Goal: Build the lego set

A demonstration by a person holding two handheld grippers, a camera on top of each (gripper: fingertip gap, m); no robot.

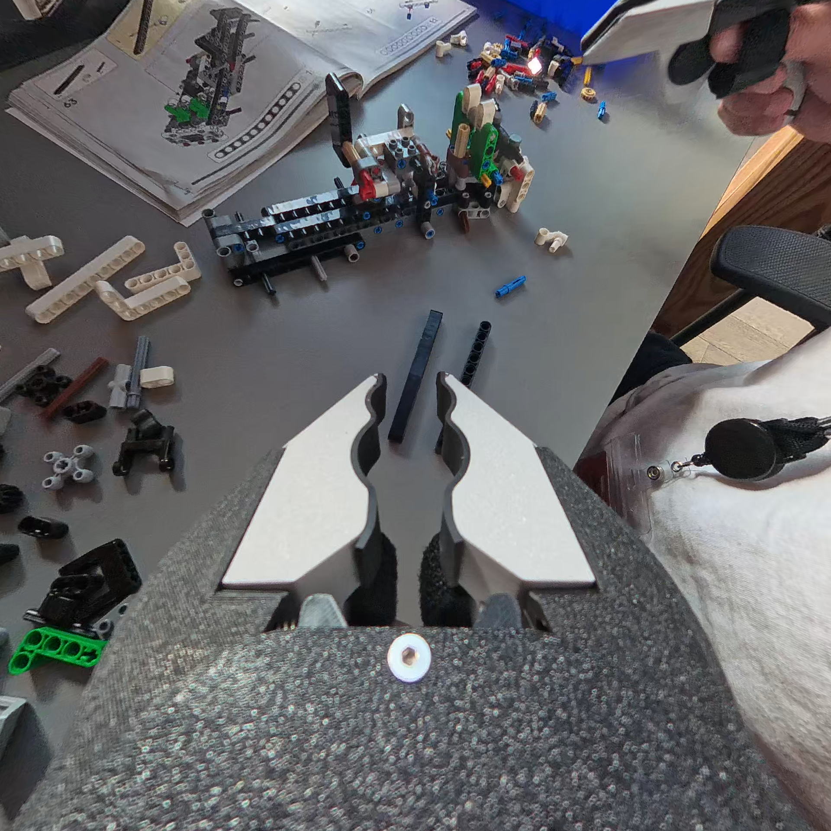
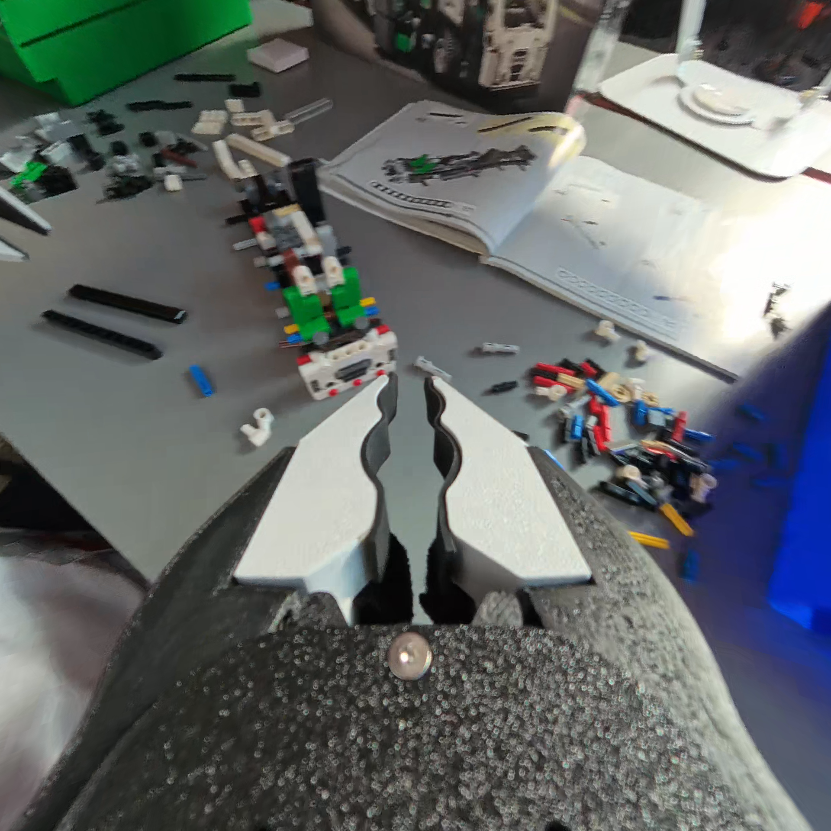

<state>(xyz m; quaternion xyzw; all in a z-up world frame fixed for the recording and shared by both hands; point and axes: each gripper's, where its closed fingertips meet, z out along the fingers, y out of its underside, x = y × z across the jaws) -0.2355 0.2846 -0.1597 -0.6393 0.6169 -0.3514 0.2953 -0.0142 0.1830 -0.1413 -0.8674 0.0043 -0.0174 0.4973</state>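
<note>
The half-built lego model (image 1: 368,198) lies on the grey table; the right wrist view shows it end-on (image 2: 314,288). My left gripper (image 1: 411,382) is open and empty, its jaws hovering over a long black beam (image 1: 416,373); a second black beam with holes (image 1: 475,353) lies just to its right. My right gripper (image 2: 410,381) is open and empty, just in front of the model's white end (image 2: 346,366). It also shows in the left wrist view (image 1: 638,31), held by a hand at the top right. Both black beams (image 2: 126,303) show left of the model.
The open instruction booklet (image 1: 180,90) lies behind the model. A pile of small pins (image 2: 620,427) sits by a blue bin (image 2: 791,494). White beams (image 1: 90,279) and black, grey and green parts (image 1: 81,584) lie left. A person's torso and a chair arm (image 1: 773,265) are at the right edge. The grippers' ends are close to 25 centimetres from one another.
</note>
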